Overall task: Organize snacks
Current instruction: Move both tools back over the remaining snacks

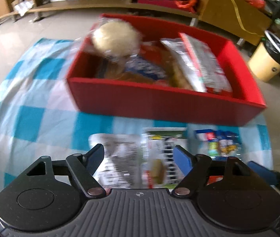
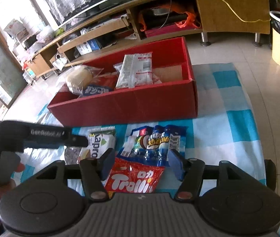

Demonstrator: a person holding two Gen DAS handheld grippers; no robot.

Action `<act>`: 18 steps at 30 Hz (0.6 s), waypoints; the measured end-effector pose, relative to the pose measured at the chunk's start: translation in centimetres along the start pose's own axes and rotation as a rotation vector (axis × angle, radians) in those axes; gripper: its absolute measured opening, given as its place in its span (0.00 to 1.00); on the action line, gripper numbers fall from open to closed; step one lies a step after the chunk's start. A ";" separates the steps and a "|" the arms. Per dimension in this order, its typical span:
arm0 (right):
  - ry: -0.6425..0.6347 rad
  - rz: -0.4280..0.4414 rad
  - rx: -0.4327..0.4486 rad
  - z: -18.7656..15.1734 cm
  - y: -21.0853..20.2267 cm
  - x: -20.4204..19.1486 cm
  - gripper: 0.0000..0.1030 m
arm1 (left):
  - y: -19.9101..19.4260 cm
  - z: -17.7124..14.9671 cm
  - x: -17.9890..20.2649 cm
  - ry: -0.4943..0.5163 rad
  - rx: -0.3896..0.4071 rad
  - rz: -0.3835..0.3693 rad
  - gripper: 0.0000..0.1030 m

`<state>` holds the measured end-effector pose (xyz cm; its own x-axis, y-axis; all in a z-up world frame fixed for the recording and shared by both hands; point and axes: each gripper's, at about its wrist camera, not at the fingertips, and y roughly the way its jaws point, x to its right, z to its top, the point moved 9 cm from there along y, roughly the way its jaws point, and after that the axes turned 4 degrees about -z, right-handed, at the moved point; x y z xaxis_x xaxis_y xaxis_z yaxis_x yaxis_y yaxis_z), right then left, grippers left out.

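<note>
Both jaws spread wide, empty: left gripper (image 1: pixel 139 158) over blurred white packets (image 1: pixel 120 158), right gripper (image 2: pixel 141 163) over Trolli bag (image 2: pixel 138 177) and blue packet (image 2: pixel 155 144), on checked cloth (image 2: pixel 228 102); red box (image 2: pixel 132 102) of snacks just beyond

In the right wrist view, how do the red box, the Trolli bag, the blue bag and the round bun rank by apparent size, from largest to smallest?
1. red box
2. blue bag
3. Trolli bag, partly hidden by the gripper, so its order against the blue bag is unsure
4. round bun, though it lies farther away
</note>
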<state>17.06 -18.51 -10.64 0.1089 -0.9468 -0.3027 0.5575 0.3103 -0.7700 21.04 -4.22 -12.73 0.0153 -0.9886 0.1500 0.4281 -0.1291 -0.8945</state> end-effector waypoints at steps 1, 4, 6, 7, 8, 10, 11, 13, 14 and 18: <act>-0.004 0.000 -0.004 0.0 0.0 0.0 0.55 | 0.0 0.1 0.6 0.013 0.000 -0.003 0.80; -0.002 0.005 -0.008 -0.1 0.1 -0.1 0.55 | 0.1 0.1 0.9 0.004 -0.006 0.002 0.78; -0.003 0.014 -0.014 -0.2 0.2 -0.2 0.55 | 0.1 0.1 0.0 -0.012 -0.005 0.022 0.77; -0.004 0.015 -0.017 -0.2 0.3 -0.2 0.55 | 0.2 0.0 -0.6 -0.025 -0.006 0.036 0.76; -0.003 0.015 -0.019 -0.3 0.3 -0.2 0.55 | 0.2 -0.1 -1.2 -0.040 -0.009 0.046 0.74; -0.001 0.017 -0.023 -0.3 0.4 -0.2 0.55 | 0.6 -0.5 -2.3 -0.065 -0.027 0.055 0.71; 0.000 0.018 -0.021 -0.3 0.3 -0.2 0.55 | 0.7 -0.9 -2.7 -0.072 -0.038 0.058 0.71; 0.002 0.019 -0.016 -0.2 0.2 -0.2 0.55 | 0.7 -1.3 -3.2 -0.083 -0.029 0.057 0.73; 0.005 0.019 -0.015 -0.2 0.2 -0.2 0.55 | 0.6 -1.4 -3.3 -0.083 -0.027 0.059 0.73; 0.008 0.020 -0.022 -0.2 0.3 -0.2 0.55 | -0.4 -2.1 -4.0 -0.073 -0.024 0.067 0.65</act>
<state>17.03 -18.21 -10.94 0.1138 -0.9397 -0.3226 0.5367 0.3315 -0.7760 18.93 -0.37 -13.91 0.1092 -0.9868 0.1195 0.4023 -0.0660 -0.9131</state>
